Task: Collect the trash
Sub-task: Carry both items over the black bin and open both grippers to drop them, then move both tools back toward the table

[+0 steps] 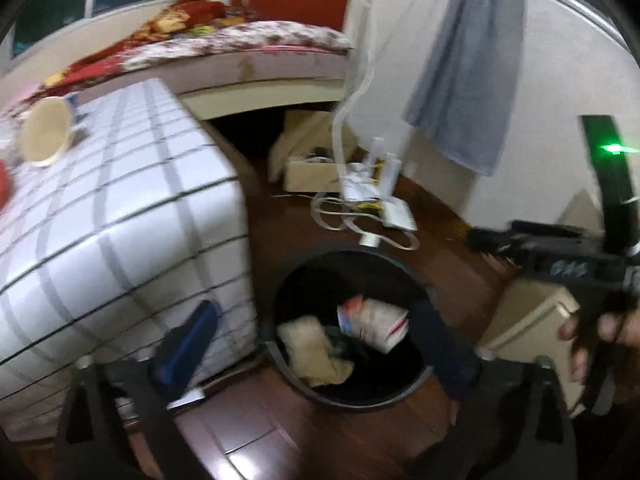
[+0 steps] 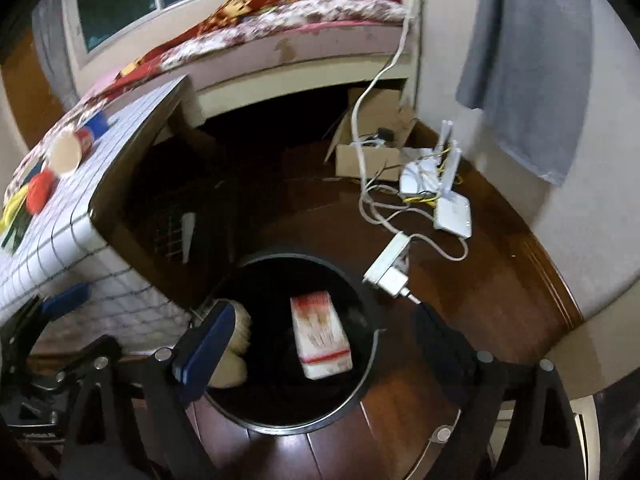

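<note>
Both the left gripper (image 1: 316,344) and right gripper (image 2: 320,340) hang released above the near black bin (image 2: 370,364), where a red-and-white carton (image 2: 320,336), print unreadable, and a beige wad (image 1: 312,350) lie.

bed (image 2: 320,40), grey towel (image 2: 524,68), router (image 2: 452,210)

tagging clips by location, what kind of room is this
Most likely a bedroom in a home. A bed with a floral cover stands against the wall by a window, a grey towel hangs on the wall, and a black trash bin sits on the wooden floor beside a checked-cloth table.
</note>
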{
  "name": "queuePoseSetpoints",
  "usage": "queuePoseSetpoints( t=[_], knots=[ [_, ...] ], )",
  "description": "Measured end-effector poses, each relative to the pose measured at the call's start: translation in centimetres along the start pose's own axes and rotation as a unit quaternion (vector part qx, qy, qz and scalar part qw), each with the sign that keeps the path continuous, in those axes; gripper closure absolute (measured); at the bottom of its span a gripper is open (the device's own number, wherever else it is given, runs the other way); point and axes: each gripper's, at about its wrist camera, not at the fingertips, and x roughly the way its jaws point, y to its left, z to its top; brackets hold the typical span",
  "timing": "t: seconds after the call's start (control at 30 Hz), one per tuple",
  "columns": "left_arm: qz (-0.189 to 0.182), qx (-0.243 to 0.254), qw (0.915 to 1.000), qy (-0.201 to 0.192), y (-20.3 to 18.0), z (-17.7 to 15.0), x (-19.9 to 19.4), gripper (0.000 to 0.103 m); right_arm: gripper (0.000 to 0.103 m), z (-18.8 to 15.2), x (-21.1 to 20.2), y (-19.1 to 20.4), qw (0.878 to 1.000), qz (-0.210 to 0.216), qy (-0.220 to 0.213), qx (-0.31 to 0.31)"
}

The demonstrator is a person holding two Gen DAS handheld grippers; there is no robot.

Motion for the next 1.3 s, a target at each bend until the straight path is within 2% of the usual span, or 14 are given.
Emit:
queuePoseSetpoints(
  t=[0.07, 0.13, 0.53, 0.7, 0.83, 1.0, 1.3],
  knots=[
    [0.018, -0.006, 0.9997, -0.015, 0.6, 0.1, -0.5, 0.001, 0.010, 0.1, -0.8, 0.0, 1.000, -0.005, -0.012, 0.004],
    [0.035, -0.016, 0.9990, -0.023, 1.3, 0.0, -1.1, 0.001, 0.001, 0.0, -1.3, 0.3, 1.000, -0.014, -0.022, 0.000],
    [0.057, -0.028, 0.9967, -0.051, 3.8, 0.2, -4.8, 0.001, 0.001, -0.2, -2.1, 2.5, 0.999, -0.010, -0.037, -0.038],
    [0.075, -0.048, 0.9927, -0.082, 6.4, 0.9, -7.7, 0.001, 0.001, 0.6, -3.6, 5.6, 0.996, -0.016, -0.043, -0.079],
    [0.094, -0.071, 0.9886, -0.094, 8.7, 1.1, -9.3, 0.001, 0.001, 1.2, -4.9, 7.5, 0.994, -0.022, -0.057, -0.088],
    [0.114, -0.087, 0.9846, -0.100, 10.4, 0.6, -10.9, 0.001, 0.001, 1.3, -5.5, 9.7, 0.993, -0.016, -0.052, -0.105],
    [0.164, -0.115, 0.9735, -0.111, 13.5, 0.3, -12.6, 0.001, 0.001, 3.1, -7.0, 15.4, 0.986, 0.021, -0.083, -0.145]
  ],
)
